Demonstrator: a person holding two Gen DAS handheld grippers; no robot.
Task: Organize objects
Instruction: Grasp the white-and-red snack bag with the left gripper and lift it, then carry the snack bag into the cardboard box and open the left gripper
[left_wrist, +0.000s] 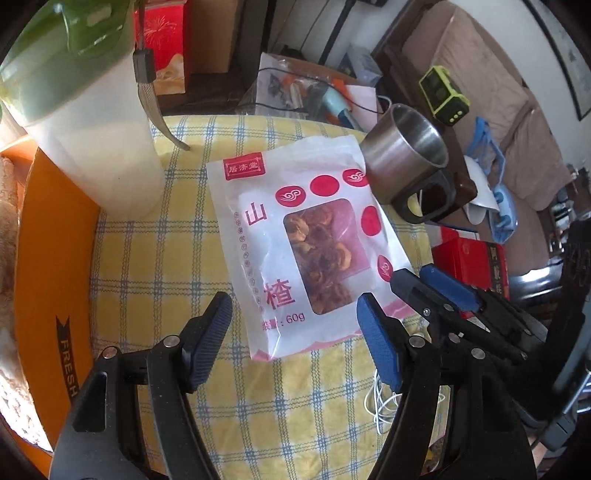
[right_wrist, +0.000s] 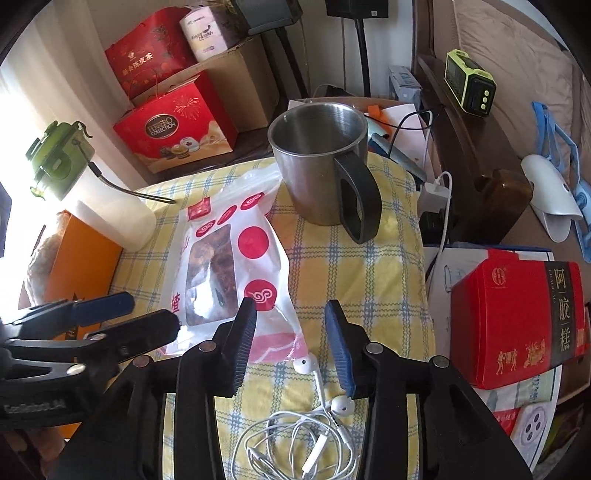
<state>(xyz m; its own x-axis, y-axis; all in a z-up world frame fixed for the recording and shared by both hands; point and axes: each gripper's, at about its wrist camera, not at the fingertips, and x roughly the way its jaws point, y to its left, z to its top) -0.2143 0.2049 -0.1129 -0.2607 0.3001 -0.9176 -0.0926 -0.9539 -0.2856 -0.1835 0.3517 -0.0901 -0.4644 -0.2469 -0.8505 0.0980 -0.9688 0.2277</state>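
Note:
A white snack bag (left_wrist: 295, 236) with red dots and dried hawthorn slices lies flat on the yellow checked cloth (left_wrist: 155, 280); it also shows in the right wrist view (right_wrist: 236, 266). My left gripper (left_wrist: 295, 314) is open, its jaws either side of the bag's near edge. My right gripper (right_wrist: 291, 314) is open just above the bag's near corner; in the left wrist view (left_wrist: 413, 277) its tips sit at the bag's right edge. A steel mug (right_wrist: 321, 158) stands upright beyond. Tangled white earphones (right_wrist: 310, 424) lie under my right gripper.
A white bottle with a green lid (left_wrist: 85, 122) stands at the left beside an orange box (left_wrist: 51, 266). A red box (right_wrist: 517, 317) sits to the right. Red gift boxes (right_wrist: 173, 129) and a cardboard carton stand behind. A green device (right_wrist: 469, 85) rests on a wooden frame.

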